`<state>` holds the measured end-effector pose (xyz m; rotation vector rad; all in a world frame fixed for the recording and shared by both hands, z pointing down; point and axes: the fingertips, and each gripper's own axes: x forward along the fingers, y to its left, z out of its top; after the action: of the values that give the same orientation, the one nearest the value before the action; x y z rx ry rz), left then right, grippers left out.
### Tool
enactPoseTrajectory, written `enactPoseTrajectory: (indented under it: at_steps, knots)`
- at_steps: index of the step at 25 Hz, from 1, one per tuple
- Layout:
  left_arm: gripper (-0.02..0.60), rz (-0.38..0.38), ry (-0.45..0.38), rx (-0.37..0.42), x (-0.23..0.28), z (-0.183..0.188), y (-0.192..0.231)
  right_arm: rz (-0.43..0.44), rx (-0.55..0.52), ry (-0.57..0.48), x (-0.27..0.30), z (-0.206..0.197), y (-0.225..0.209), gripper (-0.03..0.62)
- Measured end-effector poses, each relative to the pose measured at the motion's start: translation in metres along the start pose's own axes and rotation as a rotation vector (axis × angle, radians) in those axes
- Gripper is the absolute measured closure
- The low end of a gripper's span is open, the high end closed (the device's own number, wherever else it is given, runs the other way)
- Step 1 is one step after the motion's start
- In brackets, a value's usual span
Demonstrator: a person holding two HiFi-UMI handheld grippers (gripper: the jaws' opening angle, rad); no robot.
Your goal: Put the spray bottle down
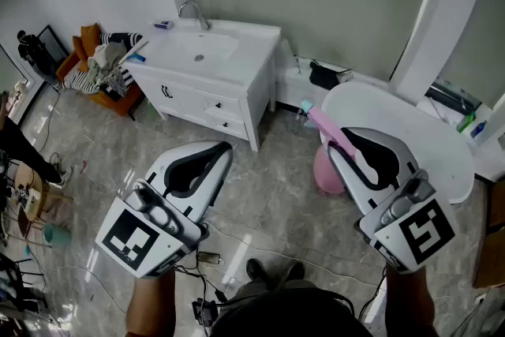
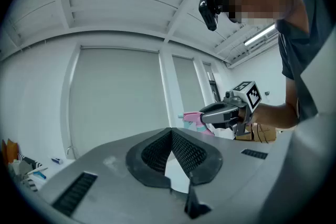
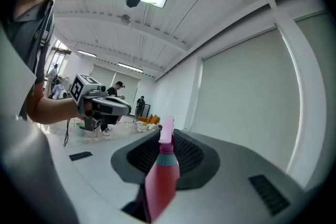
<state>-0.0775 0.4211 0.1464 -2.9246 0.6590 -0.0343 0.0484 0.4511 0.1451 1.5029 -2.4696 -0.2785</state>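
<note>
A pink spray bottle (image 1: 328,170) with a teal collar is held in the air by my right gripper (image 1: 341,144), whose pads are shut on it, its pink spray head (image 1: 318,119) sticking out past the tips. In the right gripper view the bottle (image 3: 160,186) runs up between the black pads of the right gripper (image 3: 167,136), neck forward. My left gripper (image 1: 221,147) hovers to the left, shut, with nothing in it; in its own view the left gripper's (image 2: 170,132) pads meet at the tips. That view also shows the bottle (image 2: 191,117) off to the right.
A white vanity cabinet (image 1: 237,83) with a sink and faucet stands ahead on the marble floor. A white curved counter (image 1: 426,146) lies below the right gripper, with small bottles (image 1: 473,124) at its far edge. Clothes are piled on an orange seat (image 1: 102,67). Cables (image 1: 207,256) lie by my feet.
</note>
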Motion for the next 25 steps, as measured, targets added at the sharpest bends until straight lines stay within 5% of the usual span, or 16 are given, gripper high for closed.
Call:
enactPoseTrajectory:
  at_steps: [25]
  knots:
    - [0.577,0.027,0.028,0.026,0.027,0.012,-0.034,0.032,0.036,-0.036,-0.032,-0.006,-0.023,0.511]
